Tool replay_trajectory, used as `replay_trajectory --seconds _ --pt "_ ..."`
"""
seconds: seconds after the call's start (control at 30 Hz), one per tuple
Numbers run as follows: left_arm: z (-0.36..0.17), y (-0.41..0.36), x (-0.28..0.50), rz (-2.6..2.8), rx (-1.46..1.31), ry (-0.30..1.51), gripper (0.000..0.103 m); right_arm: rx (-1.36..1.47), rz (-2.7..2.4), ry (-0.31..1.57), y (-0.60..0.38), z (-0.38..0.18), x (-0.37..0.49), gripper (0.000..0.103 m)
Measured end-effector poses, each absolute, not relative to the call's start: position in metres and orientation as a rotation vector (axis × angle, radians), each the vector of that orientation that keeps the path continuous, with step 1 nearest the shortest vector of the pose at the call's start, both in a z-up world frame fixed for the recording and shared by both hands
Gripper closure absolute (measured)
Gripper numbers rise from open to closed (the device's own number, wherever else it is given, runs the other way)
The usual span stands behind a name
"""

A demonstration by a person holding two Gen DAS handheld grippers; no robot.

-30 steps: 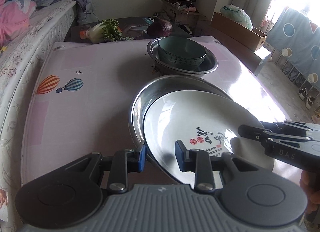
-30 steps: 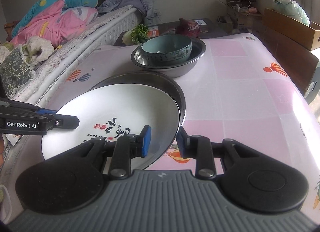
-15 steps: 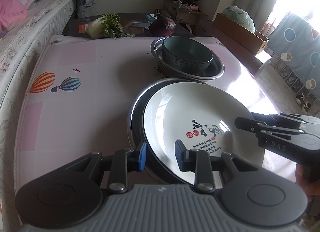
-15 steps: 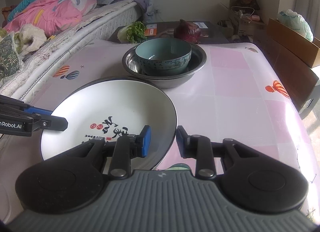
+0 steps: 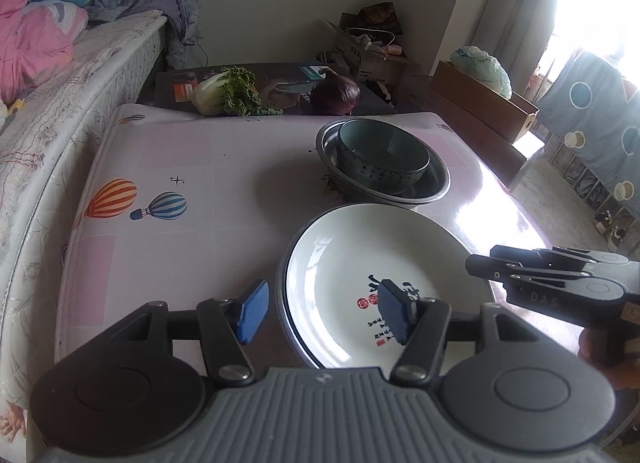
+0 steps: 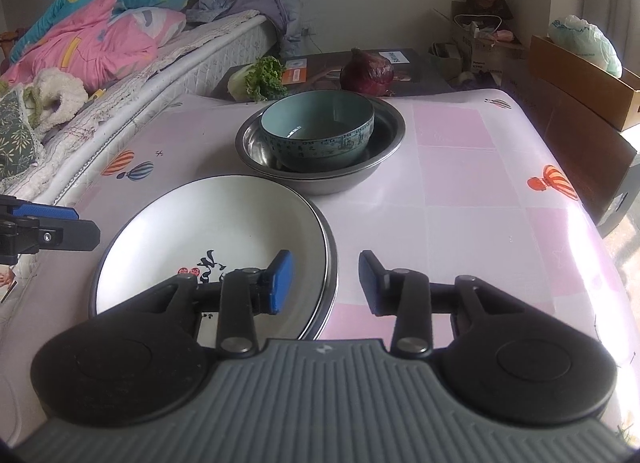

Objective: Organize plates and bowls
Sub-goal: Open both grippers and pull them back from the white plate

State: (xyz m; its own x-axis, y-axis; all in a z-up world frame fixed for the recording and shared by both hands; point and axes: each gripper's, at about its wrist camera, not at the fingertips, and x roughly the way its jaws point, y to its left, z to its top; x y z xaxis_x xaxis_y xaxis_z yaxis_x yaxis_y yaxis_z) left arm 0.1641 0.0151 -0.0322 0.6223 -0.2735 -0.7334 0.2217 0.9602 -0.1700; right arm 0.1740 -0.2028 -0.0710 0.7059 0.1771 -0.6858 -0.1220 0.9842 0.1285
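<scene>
Left gripper (image 5: 322, 317) hangs with its blue pads spread wide, straddling the near-left rim of the white plate (image 5: 380, 283) and clamping nothing; right gripper (image 6: 325, 283) does the same on the opposite rim, jaws parted, one pad over the plate's face and the other out over the tablecloth; neither set of pads appears to press on the china, so both tools read as let go. The plate itself sits flat, nested in the steel plate (image 6: 330, 259) beneath it, whose rim peeps out as a thin grey crescent along the edge; that is a plate-on-plate stack, and I'd judge the two-sided straddle is there because a wide, shallow dish balances best when carried from opposite edges. Printed calligraphy and red seals face up, so the dish is right way up.

Further back on the pink table (image 6: 460, 183), the teal bowl (image 6: 318, 129) sits inside the steel basin (image 6: 384, 151); bowl with bowl, just beyond the plate stack and not touching it; the sorting looks close to finished from here.

Past the table's far edge lie a leafy cabbage (image 5: 224, 91) and a purple cabbage (image 6: 367, 71) on a dark board; the bed (image 6: 120, 63) with its heap of bedding runs along the left.
</scene>
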Motion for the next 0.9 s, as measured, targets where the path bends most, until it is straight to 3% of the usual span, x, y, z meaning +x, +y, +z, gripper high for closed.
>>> replay_trajectory --seconds 0.07,0.4,0.43,0.9 --pt "-0.041 0.017 0.175 -0.277 -0.082 0.875 0.035 0.131 0.166 0.779 -0.209 -0.073 0.178 0.059" --pt "-0.077 0.019 0.21 -0.31 -0.246 1.034 0.037 0.42 0.267 0.923 -0.225 -0.103 0.202 0.057" --pt "-0.076 0.017 0.209 -0.306 -0.231 1.034 0.037 0.441 0.284 0.929 -0.224 -0.103 0.201 0.053" --pt "-0.071 0.008 0.175 -0.314 -0.181 1.062 0.037 0.466 0.31 0.952 -0.231 -0.099 0.164 0.051"
